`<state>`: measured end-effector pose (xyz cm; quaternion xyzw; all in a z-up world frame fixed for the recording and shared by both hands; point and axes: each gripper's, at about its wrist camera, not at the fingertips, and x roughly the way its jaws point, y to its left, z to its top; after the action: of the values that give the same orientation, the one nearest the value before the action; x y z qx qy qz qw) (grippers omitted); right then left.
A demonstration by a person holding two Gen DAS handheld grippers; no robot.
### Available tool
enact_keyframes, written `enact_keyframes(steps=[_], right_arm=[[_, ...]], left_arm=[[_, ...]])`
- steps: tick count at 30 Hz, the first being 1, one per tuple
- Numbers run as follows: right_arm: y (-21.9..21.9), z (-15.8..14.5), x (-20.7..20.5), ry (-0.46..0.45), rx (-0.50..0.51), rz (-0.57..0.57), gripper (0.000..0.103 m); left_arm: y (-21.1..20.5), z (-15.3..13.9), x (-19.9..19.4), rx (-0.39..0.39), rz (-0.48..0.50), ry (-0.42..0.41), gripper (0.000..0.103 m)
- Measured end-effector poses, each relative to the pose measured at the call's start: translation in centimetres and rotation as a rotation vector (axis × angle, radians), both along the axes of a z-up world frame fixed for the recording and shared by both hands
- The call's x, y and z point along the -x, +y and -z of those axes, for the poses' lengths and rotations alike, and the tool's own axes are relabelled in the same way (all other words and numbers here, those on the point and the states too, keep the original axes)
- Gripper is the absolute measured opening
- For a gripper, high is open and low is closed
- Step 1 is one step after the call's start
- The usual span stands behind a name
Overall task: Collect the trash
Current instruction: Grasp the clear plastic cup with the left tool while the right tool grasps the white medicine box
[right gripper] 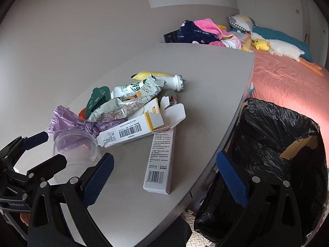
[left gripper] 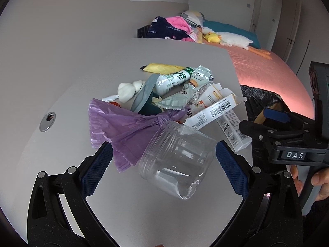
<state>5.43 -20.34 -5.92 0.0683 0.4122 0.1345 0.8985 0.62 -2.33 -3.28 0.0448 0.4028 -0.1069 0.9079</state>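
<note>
Left gripper [left gripper: 164,164]: released, jaws spread wide on either side of the clear plastic jar [left gripper: 176,162]; neither pad visibly touches it.
Clear plastic jar: lies tilted on the table [left gripper: 61,72], directly ahead between the left jaws; long axis runs from near right to far left, mouth toward the purple bag [left gripper: 127,127].
Right gripper [right gripper: 164,177]: released, empty, hovering over the table's near edge; the long white carton [right gripper: 160,160] lies ahead between its fingers.
Nearer hand: the left, judged best placed for the jar.
Trash pile: cartons, wrappers, white bottle [left gripper: 170,80], heaped beyond the jar.
Black-lined bin [right gripper: 277,144]: beside the table's right edge, open; likely destination.
</note>
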Motion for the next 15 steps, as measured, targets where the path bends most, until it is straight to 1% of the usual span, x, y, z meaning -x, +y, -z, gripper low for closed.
enact_keyframes(steps=[6, 8, 9, 10, 12, 15], right_arm=[[0.4, 1.9, -1.1, 0.04, 0.005, -0.01, 0.084], [0.5, 2.4, -1.3, 0.053, 0.01, -0.014, 0.075], [0.7, 2.7, -1.5, 0.061, 0.015, -0.016, 0.074], [0.7, 2.9, -1.6, 0.063, 0.018, -0.017, 0.071], [0.8, 2.9, -1.6, 0.052, 0.036, -0.015, 0.069], [0.8, 3.0, -1.8, 0.043, 0.047, -0.018, 0.056]], left_arm=[[-0.1, 0.0, 0.1, -0.002, 0.021, -0.018, 0.097], [-0.1, 0.1, 0.0, 0.005, 0.035, -0.016, 0.097], [0.0, 0.1, 0.0, 0.012, 0.038, -0.014, 0.097], [0.0, 0.3, -0.1, 0.003, 0.038, -0.005, 0.097], [-0.5, 1.1, -0.3, -0.046, 0.04, 0.003, 0.097], [-1.3, 2.0, -0.7, -0.077, 0.057, 0.023, 0.097]])
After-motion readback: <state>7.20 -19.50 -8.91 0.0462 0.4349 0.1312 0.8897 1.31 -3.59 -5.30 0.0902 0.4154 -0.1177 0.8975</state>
